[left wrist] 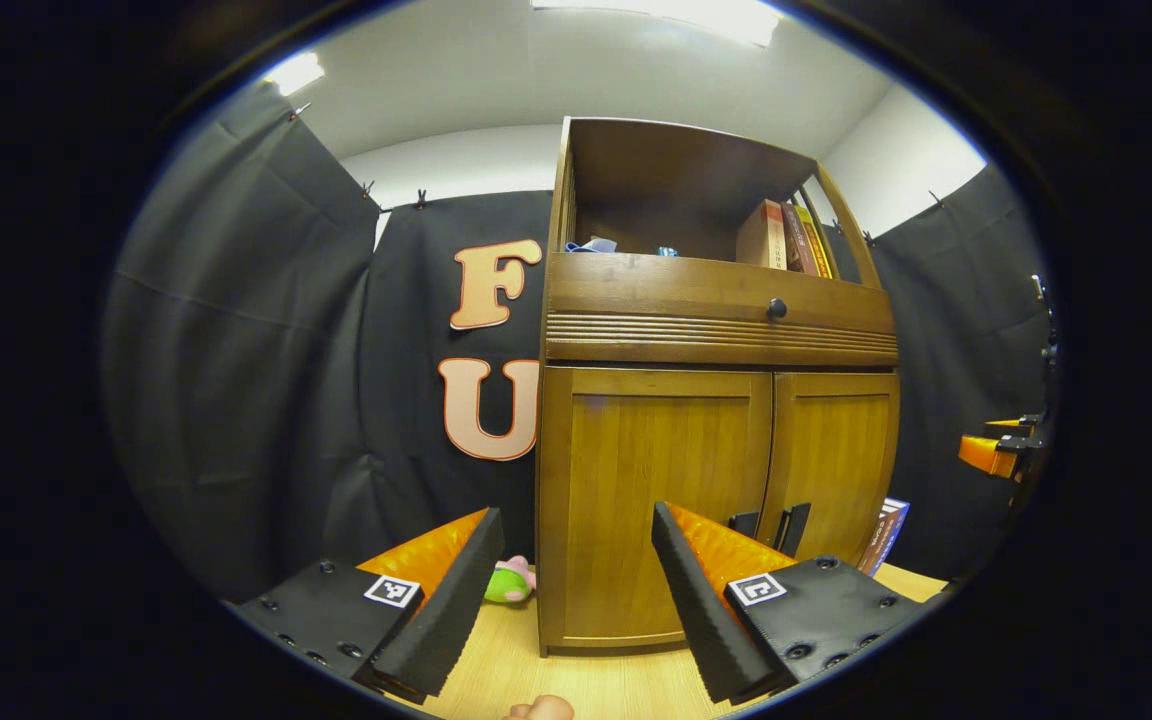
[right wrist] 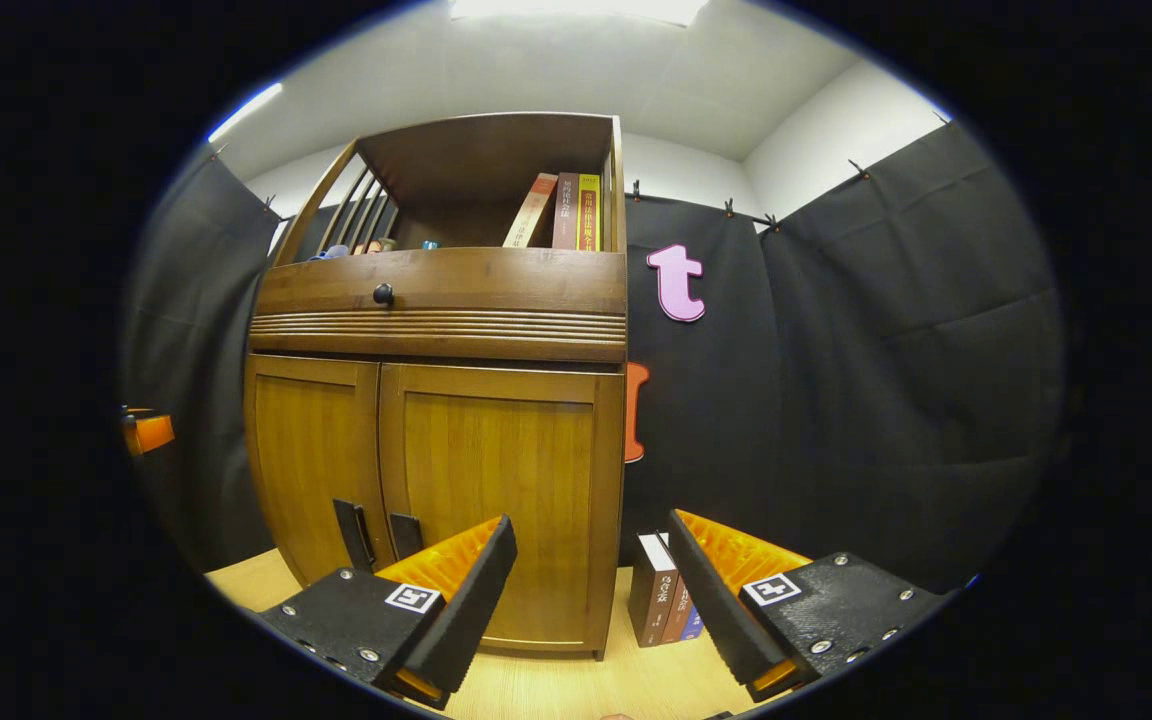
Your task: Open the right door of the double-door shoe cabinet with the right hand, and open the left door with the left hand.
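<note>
A brown wooden shoe cabinet (left wrist: 716,330) (right wrist: 436,330) stands on a light wood surface, both lower doors closed. In the left gripper view, the left door (left wrist: 656,490) faces me and the right door (left wrist: 841,450) is beyond it, with two dark handles (left wrist: 771,527) low at the seam. My left gripper (left wrist: 576,590) is open, a short way in front of the left door. In the right gripper view, the right door (right wrist: 501,490) is ahead, the left door (right wrist: 316,460) is beside it, and the handles (right wrist: 376,532) sit low. My right gripper (right wrist: 591,600) is open near the cabinet's right corner.
A drawer with a round dark knob (left wrist: 777,309) sits above the doors, with books (right wrist: 566,212) on the open shelf. More books (right wrist: 661,600) stand on the surface right of the cabinet. A green and pink toy (left wrist: 509,582) lies left of it. Black cloth walls surround the booth.
</note>
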### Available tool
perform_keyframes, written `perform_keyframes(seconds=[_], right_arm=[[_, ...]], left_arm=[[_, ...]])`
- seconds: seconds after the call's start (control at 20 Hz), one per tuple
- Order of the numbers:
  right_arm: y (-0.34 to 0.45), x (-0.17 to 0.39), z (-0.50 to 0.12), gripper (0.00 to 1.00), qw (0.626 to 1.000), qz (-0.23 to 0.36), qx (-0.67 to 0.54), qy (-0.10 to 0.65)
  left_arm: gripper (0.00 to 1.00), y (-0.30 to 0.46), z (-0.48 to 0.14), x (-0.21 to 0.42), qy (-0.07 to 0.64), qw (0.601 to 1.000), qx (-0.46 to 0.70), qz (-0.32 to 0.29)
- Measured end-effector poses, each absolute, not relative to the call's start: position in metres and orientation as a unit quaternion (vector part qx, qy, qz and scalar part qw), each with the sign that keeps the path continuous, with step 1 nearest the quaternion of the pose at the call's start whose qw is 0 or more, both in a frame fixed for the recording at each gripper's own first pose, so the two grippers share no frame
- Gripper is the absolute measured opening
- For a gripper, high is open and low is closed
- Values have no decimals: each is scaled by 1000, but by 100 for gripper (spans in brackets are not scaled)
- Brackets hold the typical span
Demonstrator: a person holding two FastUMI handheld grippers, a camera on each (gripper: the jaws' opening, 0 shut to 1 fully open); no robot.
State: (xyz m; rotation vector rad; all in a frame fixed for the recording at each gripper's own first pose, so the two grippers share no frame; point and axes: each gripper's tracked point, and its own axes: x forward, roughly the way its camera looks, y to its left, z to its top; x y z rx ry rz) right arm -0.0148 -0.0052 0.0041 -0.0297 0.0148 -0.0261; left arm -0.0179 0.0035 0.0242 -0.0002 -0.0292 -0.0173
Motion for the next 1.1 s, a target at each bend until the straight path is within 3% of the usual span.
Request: perform_keyframes(seconds=[0.45, 1.1], right_arm=[[29, 0, -23, 94, 1000, 4, 9, 14], [172, 41, -119, 95, 991, 109, -1, 80]], left_arm=[[95, 2, 22, -21, -16, 1000, 0, -17], [94, 20, 9, -20, -7, 1000, 1, 7]])
